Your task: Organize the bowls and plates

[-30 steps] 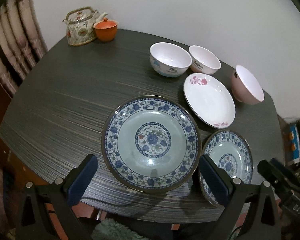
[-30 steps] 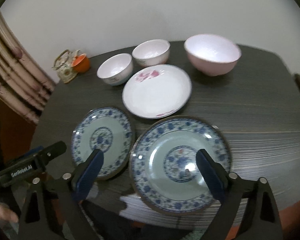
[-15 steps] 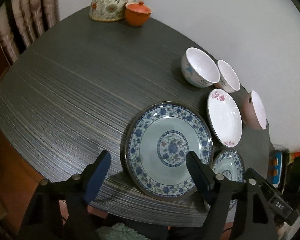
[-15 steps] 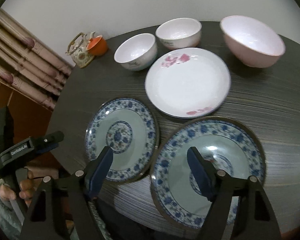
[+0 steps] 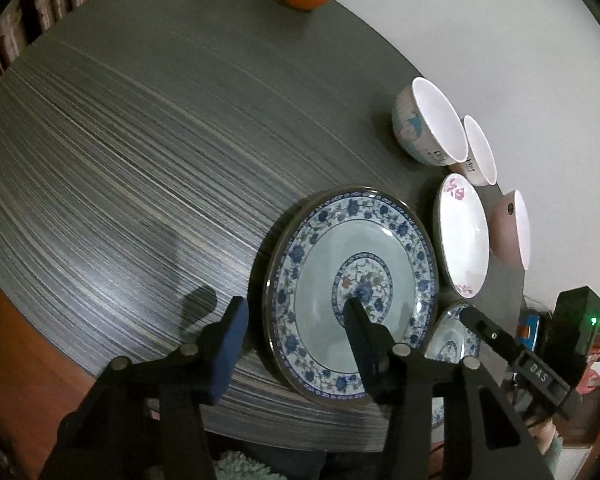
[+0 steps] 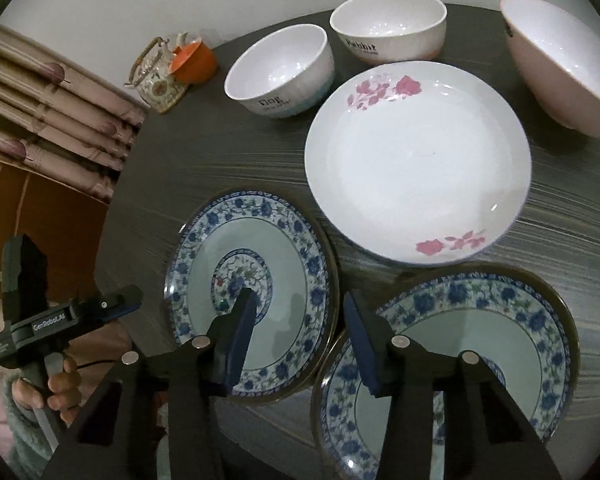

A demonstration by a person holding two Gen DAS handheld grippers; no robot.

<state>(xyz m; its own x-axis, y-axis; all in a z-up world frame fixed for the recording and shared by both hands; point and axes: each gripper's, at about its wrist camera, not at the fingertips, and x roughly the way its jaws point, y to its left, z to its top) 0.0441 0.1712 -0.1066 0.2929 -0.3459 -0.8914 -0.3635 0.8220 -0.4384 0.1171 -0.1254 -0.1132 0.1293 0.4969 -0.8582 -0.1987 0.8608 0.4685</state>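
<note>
Inspecting the left wrist view first, the left gripper (image 5: 296,322) was found with its jaws spread apart and holding nothing, straddling the near left rim of the large round blue-and-white floral porcelain plate (image 5: 350,292), which lay flat at the near edge of the dark grey striped round table (image 5: 140,140). One finger stood over the plate's inner face, the other outside the rim above the table. The step in hand was judged to be the pick-up of this plate; the next move would call for lowering until the rim sat between the pads, then closing. Beyond it lay a white shallow plate with pink flowers (image 5: 462,236), two white bowls and a pink bowl (image 5: 514,230), all empty. In the right wrist view, the right gripper (image 6: 298,326) was likewise parted and empty, poised over the gap where the rims of the two blue-patterned plates nearly met: the smaller blue-and-white floral plate (image 6: 252,280) to its left and the large one to its right. Whether either pad touched a rim could not be told. The white bowl with dark lettering (image 6: 280,70) and the second white lettered bowl (image 6: 388,26) held nothing, and no piece was yet stacked on another. A patterned ceramic teapot (image 6: 156,76) and an orange lidded cup (image 6: 194,60) stood at the far edge.
</note>
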